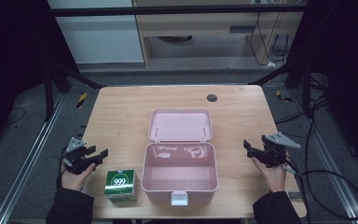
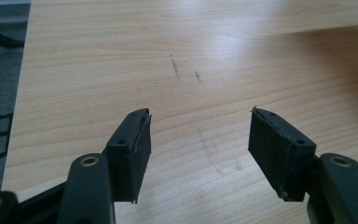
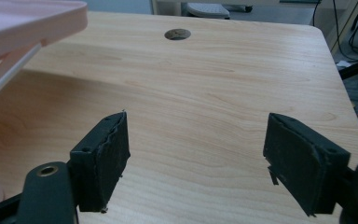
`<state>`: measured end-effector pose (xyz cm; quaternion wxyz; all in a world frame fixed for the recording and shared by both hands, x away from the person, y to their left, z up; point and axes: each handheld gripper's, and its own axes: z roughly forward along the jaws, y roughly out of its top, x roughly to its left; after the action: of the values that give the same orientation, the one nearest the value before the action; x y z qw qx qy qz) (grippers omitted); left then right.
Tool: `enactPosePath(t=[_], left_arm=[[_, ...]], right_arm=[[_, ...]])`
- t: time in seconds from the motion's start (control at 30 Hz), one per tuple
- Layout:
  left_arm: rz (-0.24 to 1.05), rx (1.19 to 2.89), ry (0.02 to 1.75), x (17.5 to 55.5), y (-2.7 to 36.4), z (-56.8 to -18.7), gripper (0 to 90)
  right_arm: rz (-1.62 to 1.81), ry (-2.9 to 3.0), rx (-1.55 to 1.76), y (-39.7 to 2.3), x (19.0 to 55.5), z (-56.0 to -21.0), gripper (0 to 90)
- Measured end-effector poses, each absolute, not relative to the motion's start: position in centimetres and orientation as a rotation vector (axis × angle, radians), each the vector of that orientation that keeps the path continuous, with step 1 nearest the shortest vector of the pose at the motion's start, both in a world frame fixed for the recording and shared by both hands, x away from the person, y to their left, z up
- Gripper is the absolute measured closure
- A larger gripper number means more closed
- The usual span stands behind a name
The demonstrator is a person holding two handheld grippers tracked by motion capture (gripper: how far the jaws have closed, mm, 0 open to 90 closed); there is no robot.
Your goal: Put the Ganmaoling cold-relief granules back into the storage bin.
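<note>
Your left gripper [image 1: 94, 156] sits with its jaws spread wide and nothing between them; in the left gripper view [image 2: 199, 154] they frame bare wood. It hovers to the left of the pink box [image 1: 179, 173], apart from it, held in your left hand [image 1: 77, 173]. Your right gripper [image 1: 251, 148] is likewise spread wide and empty, off to the right of the box and pointing toward it; in the right gripper view [image 3: 196, 161] the gap between its jaws shows plain tabletop, with the box's raised lid [image 3: 25, 23] at the upper left. Your right hand [image 1: 272, 171] holds it.

The box stands open near the front edge of the table [image 1: 121, 112], its lid [image 1: 181, 125] tipped back behind it and its inside looking empty. A green carton marked 999 [image 1: 120, 185] stands just left of the box, between it and your left gripper. A dark round hole [image 1: 212, 97] lies in the tabletop well behind the box
</note>
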<state>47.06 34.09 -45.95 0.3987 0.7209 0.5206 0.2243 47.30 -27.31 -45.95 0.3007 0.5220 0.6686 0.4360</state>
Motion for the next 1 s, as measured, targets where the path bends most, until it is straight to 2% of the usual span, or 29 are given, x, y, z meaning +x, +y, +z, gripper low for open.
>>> enactPosePath(t=[0.4, 1.0], left_arm=[[0.493, 1.910, 1.151, 46.4, 33.5, -43.9, 35.7], [0.445, 2.123, 0.929, 45.4, 32.8, -41.5, 25.3]], right_arm=[[1.043, 1.806, 1.372, -27.0, 46.7, -45.6, 16.8], [0.955, 1.840, 1.341, -26.8, 47.0, -46.1, 12.7]])
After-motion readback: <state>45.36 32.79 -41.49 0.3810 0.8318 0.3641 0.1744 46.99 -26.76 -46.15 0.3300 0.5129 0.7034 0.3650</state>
